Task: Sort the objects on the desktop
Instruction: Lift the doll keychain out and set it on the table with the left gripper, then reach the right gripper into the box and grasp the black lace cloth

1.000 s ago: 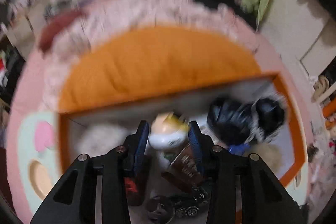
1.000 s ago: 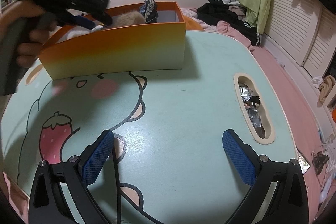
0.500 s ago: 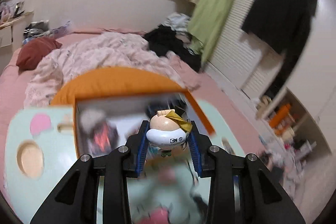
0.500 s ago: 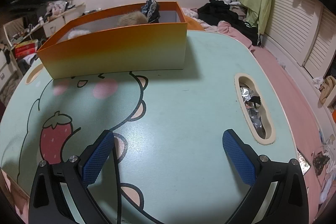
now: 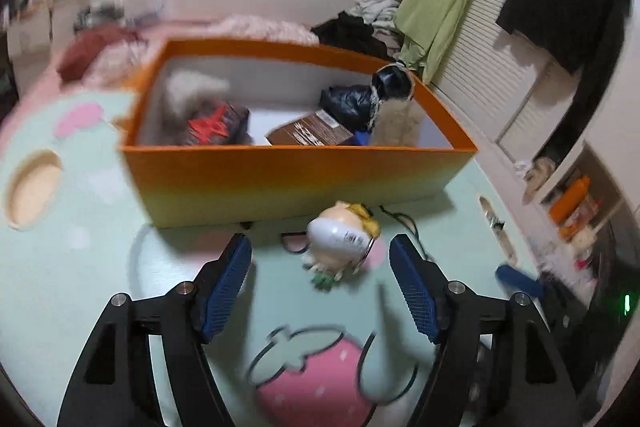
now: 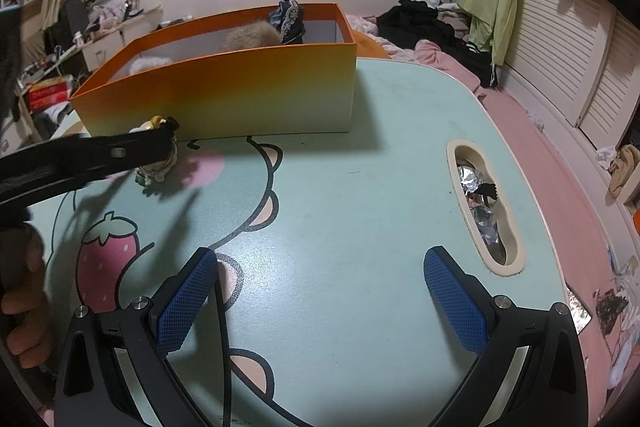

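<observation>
A small figurine with a white round body and yellow hair (image 5: 340,241) lies on the mint table just in front of the orange box (image 5: 296,183). My left gripper (image 5: 320,283) is open, its blue pads on either side of the figurine and a little short of it. In the right wrist view the figurine (image 6: 158,163) is partly hidden behind the left gripper's black finger (image 6: 120,151). My right gripper (image 6: 320,303) is open and empty above the table's near middle. The orange box (image 6: 240,95) holds a red-marked pack (image 5: 212,125), a brown carton (image 5: 310,135), a black item (image 5: 368,99) and furry items.
The table (image 6: 360,207) has a cartoon print with a strawberry (image 6: 106,259). A slot at its right (image 6: 484,211) holds foil wrappers. A round recess (image 5: 34,187) is at the left. A bed with clothes lies behind the table, slatted doors at the right.
My left gripper carried the figurine out of the orange box, brought it down onto the table in front of the box, and opened. The right gripper has not moved.
</observation>
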### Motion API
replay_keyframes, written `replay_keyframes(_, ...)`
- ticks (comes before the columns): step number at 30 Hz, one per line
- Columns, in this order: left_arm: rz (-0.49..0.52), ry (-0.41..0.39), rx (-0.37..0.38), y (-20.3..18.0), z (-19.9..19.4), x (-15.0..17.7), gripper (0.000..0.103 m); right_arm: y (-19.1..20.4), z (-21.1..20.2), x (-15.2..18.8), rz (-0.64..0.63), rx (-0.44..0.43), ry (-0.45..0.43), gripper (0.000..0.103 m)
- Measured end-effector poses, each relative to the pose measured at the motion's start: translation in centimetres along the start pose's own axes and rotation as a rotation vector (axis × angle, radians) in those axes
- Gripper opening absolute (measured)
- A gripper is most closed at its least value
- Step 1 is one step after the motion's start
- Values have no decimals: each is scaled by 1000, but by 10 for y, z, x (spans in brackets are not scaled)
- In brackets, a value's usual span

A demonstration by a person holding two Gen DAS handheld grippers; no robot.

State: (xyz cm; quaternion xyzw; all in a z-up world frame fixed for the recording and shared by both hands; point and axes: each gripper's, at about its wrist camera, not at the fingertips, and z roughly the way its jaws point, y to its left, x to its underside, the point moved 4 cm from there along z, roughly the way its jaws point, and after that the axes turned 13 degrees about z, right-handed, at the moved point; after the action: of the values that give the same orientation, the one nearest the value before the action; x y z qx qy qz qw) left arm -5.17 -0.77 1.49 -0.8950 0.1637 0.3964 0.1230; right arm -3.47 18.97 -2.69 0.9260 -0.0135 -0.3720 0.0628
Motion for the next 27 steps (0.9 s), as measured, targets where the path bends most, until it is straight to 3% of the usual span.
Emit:
replay_keyframes(2,86,18,-62,-5,-13,11,83,0,0,0,0,0,0,103)
replay_keyframes(6,255,129,-186,-16,-10,50,89,0,0,0,0,1,0,103)
replay_keyframes(7,240,79,-171,-15,-10,54,92,0,0,0,0,1,-1,103)
replay_keyframes(9,199,97,-146,-10,0,53,97,0,0,0,-3,0,-2,103)
replay_keyframes(12,168,115,-177,-4,9,51,102,0,2,0,-6,-2,-1,103)
replay_keyframes(27,125,124,-201,5,3,55,103,2,-1,3,-23,0,13,103)
